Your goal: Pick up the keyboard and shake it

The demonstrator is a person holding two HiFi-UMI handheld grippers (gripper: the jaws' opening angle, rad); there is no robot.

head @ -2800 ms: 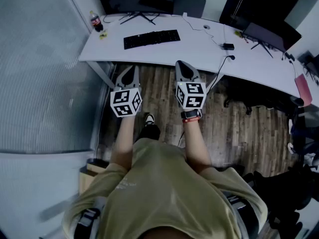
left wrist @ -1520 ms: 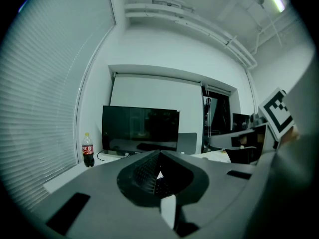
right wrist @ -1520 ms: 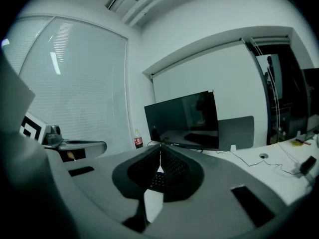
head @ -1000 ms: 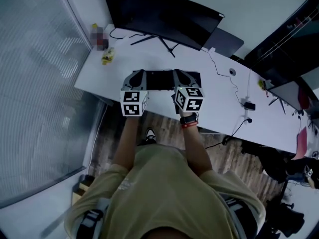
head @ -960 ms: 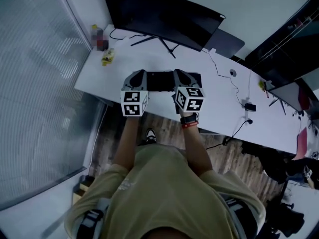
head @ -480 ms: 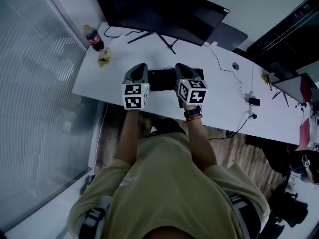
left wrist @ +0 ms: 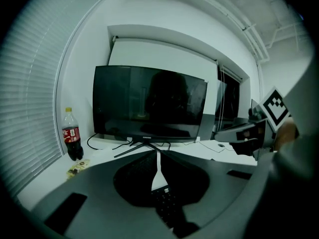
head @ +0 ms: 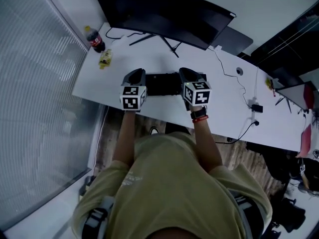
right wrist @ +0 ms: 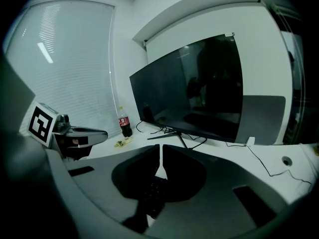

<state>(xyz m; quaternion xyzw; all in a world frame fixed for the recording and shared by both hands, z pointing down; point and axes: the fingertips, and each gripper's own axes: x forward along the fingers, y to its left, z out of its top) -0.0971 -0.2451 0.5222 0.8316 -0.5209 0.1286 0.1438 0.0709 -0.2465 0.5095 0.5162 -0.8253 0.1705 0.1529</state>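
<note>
While both grippers are over the near part of the desk (head: 99, 81), the keyboard (head: 163, 83) lies flat on it between them, in front of the monitor (head: 164, 14). Left gripper (head: 136, 73): jaws closed together, nothing between them, positioned at the keyboard's left end. Right gripper (head: 186, 72): jaws likewise closed and empty, at the keyboard's right end. Each gripper view shows keys just below the closed tips. Contact with the keyboard cannot be confirmed from any view. A bottle (head: 94, 38) stands upright at the desk's far left corner, with a small packet (head: 104, 59) near it.
</note>
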